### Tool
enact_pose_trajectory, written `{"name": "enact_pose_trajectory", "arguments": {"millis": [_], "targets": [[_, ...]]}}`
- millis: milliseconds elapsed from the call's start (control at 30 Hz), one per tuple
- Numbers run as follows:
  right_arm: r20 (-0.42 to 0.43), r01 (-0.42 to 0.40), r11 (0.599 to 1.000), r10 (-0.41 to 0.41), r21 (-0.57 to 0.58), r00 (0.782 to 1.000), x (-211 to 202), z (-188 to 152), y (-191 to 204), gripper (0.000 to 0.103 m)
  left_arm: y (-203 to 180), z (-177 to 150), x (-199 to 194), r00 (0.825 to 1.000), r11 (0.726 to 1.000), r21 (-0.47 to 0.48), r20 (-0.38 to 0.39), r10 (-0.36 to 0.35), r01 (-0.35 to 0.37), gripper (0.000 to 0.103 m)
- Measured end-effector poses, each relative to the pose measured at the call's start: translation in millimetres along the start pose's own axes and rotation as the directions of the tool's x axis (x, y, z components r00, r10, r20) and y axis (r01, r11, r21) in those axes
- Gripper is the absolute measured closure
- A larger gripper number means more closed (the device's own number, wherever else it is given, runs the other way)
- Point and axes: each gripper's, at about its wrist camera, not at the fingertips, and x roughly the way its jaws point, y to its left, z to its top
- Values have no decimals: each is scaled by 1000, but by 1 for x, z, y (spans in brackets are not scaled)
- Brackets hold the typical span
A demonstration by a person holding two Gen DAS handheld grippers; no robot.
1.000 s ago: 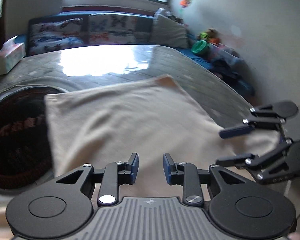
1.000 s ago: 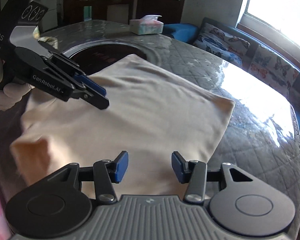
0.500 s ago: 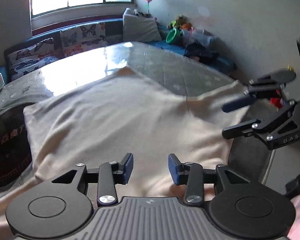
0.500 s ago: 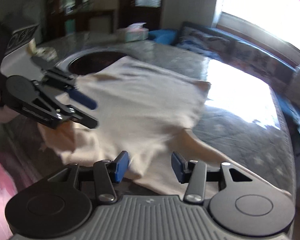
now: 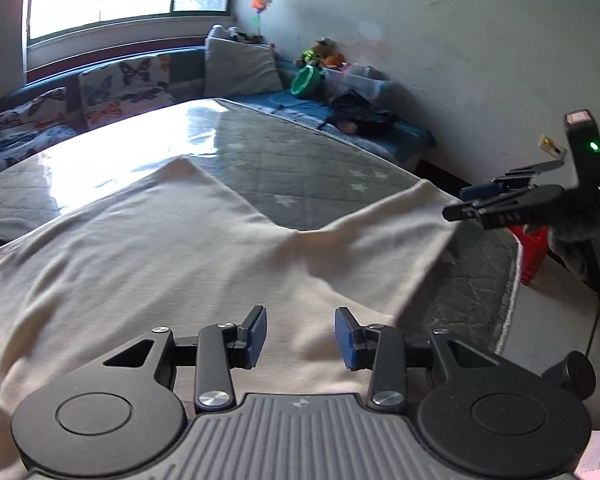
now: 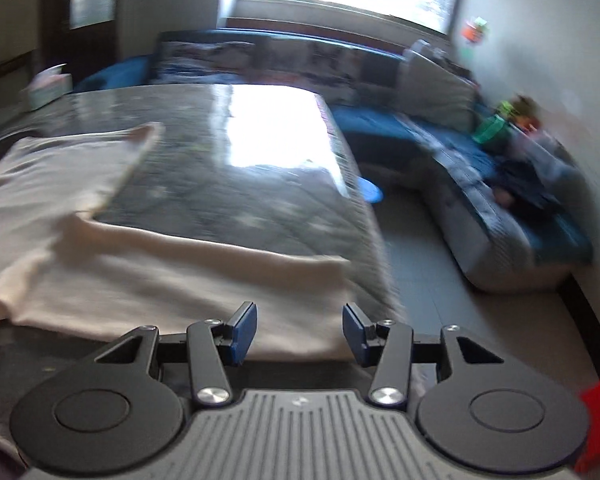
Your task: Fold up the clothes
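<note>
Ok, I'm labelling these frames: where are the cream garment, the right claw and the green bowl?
cream garment (image 5: 148,264): left wrist view, flat middle of the cloth.
right claw (image 6: 299,334): right wrist view, gap between its blue pads.
green bowl (image 5: 307,81): left wrist view, its rim.

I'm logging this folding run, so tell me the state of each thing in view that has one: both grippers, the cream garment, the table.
Left gripper: open, empty, over the garment.
Right gripper: open, empty, at the sleeve end.
Cream garment: spread flat on the table, one sleeve stretched out sideways, not yet folded.
Table: covered by a grey quilted cloth, glossy with window glare.
</note>
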Motion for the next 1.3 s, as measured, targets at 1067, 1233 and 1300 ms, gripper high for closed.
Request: {"name": "enact_pose_trajectory", "arguments": {"millis": [1067, 1233, 1300], "targets": [[108, -2, 993, -11, 120, 994, -6, 37, -33, 95, -19, -3, 17, 999, 997, 79, -42, -23, 27, 61], [192, -58, 997, 46, 53, 980, -38, 66, -16, 95, -13, -3, 9, 999, 999, 27, -15, -37, 38, 61], [223, -80, 997, 79, -1, 972, -50, 79, 1, 95, -4, -4, -3, 1000, 1000, -2, 8, -26, 26, 61]]}}
